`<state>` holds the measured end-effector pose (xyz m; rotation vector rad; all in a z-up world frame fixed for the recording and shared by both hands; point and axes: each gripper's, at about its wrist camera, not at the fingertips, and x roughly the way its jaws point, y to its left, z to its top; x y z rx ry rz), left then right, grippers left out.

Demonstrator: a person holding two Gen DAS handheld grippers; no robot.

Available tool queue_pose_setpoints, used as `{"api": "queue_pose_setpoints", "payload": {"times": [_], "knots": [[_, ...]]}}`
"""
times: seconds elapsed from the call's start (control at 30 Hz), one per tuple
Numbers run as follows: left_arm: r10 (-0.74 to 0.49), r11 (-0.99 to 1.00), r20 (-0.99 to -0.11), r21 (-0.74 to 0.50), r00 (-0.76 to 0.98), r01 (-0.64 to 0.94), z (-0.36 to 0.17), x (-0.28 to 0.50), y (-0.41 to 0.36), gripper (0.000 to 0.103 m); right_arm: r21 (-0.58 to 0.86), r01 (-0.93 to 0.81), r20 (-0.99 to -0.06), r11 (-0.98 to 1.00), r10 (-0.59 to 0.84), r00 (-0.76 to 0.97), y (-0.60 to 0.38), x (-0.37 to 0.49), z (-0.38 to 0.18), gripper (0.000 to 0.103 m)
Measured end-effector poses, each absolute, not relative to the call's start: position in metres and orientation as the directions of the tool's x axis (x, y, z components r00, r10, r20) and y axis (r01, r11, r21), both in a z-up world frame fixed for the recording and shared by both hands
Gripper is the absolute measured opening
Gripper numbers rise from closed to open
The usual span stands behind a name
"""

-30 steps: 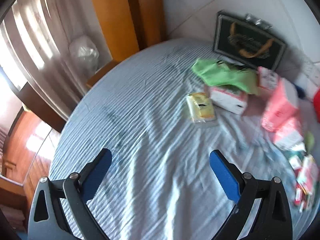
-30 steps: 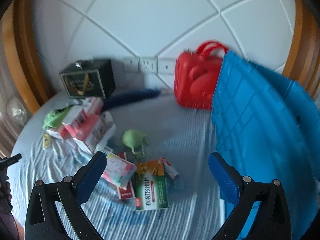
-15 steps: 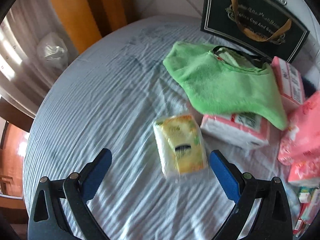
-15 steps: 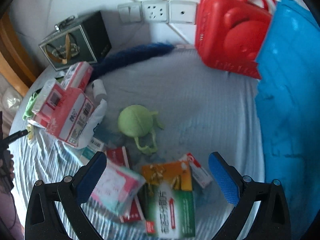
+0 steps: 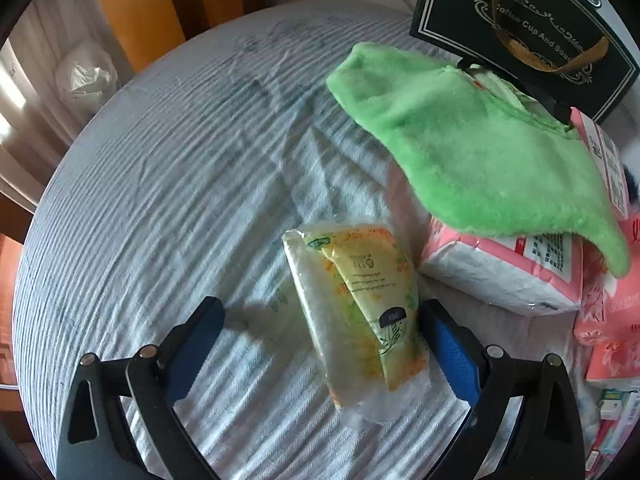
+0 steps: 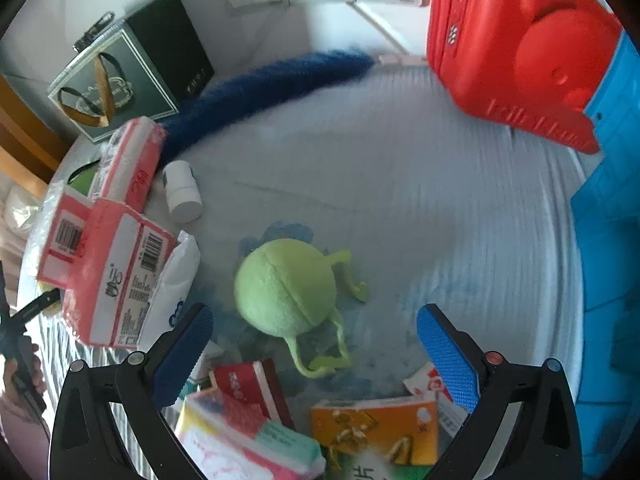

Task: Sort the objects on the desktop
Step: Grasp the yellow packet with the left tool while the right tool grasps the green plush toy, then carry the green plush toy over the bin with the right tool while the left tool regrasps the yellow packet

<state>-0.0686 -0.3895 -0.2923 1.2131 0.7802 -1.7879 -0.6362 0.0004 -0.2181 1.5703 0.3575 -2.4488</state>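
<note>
My left gripper [image 5: 320, 336] is open low over the striped tablecloth [image 5: 168, 168], and a yellow tissue pack [image 5: 356, 320] lies between its fingers, close to the right pad. A green fuzzy cloth [image 5: 476, 152] drapes over pink-and-white tissue packs [image 5: 504, 272] just beyond. My right gripper [image 6: 316, 332] is open above a round green plush toy [image 6: 286, 286] with thin legs, which lies on the cloth between its fingertips. Medicine boxes [image 6: 372, 428] lie under that gripper.
A black gift box [image 5: 528, 28] stands at the back by the wall. In the right wrist view, a red case [image 6: 516, 40] and blue crate [image 6: 612, 240] occupy the right, with a white pill bottle [image 6: 182, 196], a blue duster [image 6: 264, 88] and pink packs [image 6: 108, 268] left.
Both grippers have moved forward and down. The yellow tissue pack now lies between the left fingers, and the green plush toy sits between the right fingers. Both stay open.
</note>
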Motion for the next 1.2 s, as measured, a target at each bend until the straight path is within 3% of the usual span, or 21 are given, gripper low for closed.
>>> {"api": "queue_pose_setpoints", "payload": {"times": [0.07, 0.13, 0.17, 0.27, 0.43, 0.6, 0.63, 0.93, 1.2], "knots": [[-0.285, -0.476, -0.937, -0.045, -0.203, 0.878, -0.293, -0.070, -0.390, 0.100, -0.086, 0.306, -0.919, -0.948, -0.043, -0.392, -0.003, -0.640, -0.225, 0.102], [-0.278, -0.491, -0.937, -0.048, -0.209, 0.870, -0.292, -0.070, -0.391, 0.101, -0.080, 0.309, -0.928, -0.948, -0.042, -0.370, -0.007, -0.645, -0.230, 0.080], [-0.273, -0.497, -0.939, -0.050, -0.210, 0.866, -0.292, -0.070, -0.391, 0.101, -0.085, 0.309, -0.929, -0.947, -0.037, -0.369, -0.008, -0.647, -0.231, 0.075], [-0.276, -0.507, -0.937, -0.049, -0.216, 0.860, -0.291, -0.071, -0.391, 0.100, -0.067, 0.307, -0.935, -0.949, -0.048, -0.353, -0.011, -0.652, -0.235, 0.074], [-0.287, -0.512, -0.929, -0.056, -0.233, 0.857, -0.283, -0.068, -0.389, 0.059, -0.069, 0.309, -0.941, -0.949, -0.041, -0.337, -0.015, -0.656, -0.242, 0.075], [-0.282, -0.501, -0.932, -0.059, -0.227, 0.863, -0.281, -0.063, -0.385, 0.042, -0.087, 0.325, -0.946, -0.942, -0.024, -0.323, -0.021, -0.657, -0.251, 0.073], [-0.281, -0.497, -0.932, -0.060, -0.226, 0.866, -0.282, -0.063, -0.385, 0.039, -0.088, 0.328, -0.946, -0.941, -0.023, -0.322, -0.021, -0.657, -0.253, 0.068], [-0.273, -0.485, -0.934, -0.074, -0.231, 0.871, -0.282, -0.049, -0.375, 0.023, -0.112, 0.336, -0.933, -0.935, -0.017, -0.360, -0.019, -0.649, -0.248, 0.064], [-0.316, -0.489, -0.902, -0.112, -0.294, 0.865, -0.255, -0.029, -0.341, 0.019, -0.063, 0.353, -0.893, -0.933, -0.106, -0.438, -0.010, -0.608, -0.208, 0.064]]}}
